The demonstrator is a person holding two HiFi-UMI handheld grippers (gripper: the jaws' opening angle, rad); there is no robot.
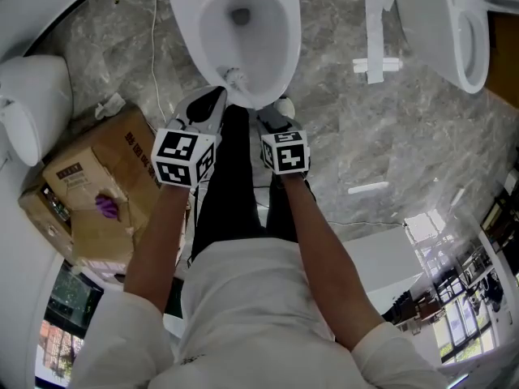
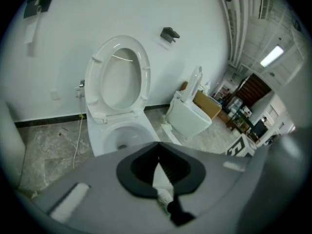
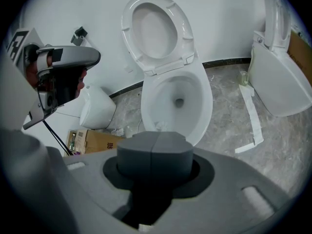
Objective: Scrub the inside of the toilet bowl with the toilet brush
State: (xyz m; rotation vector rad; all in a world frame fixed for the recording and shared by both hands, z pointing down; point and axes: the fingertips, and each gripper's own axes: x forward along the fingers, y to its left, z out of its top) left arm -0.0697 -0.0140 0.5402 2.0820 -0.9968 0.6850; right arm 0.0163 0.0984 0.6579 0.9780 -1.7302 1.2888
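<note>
A white toilet bowl stands open ahead of me, with its seat and lid raised against the wall. The white head of the toilet brush rests at the bowl's near rim, just inside it. Its handle runs back to my left gripper, which is shut on it; in the left gripper view the white handle shows wedged between the dark pads. My right gripper hangs beside the left one, short of the rim, shut with its grey pads pressed together on nothing. The bowl holds a little water at the drain.
A cardboard box lies on the floor at the left beside a white fixture. A second toilet stands at the right, with white strips on the grey marble floor. A thin cable runs left of the bowl. My shoes stand under the grippers.
</note>
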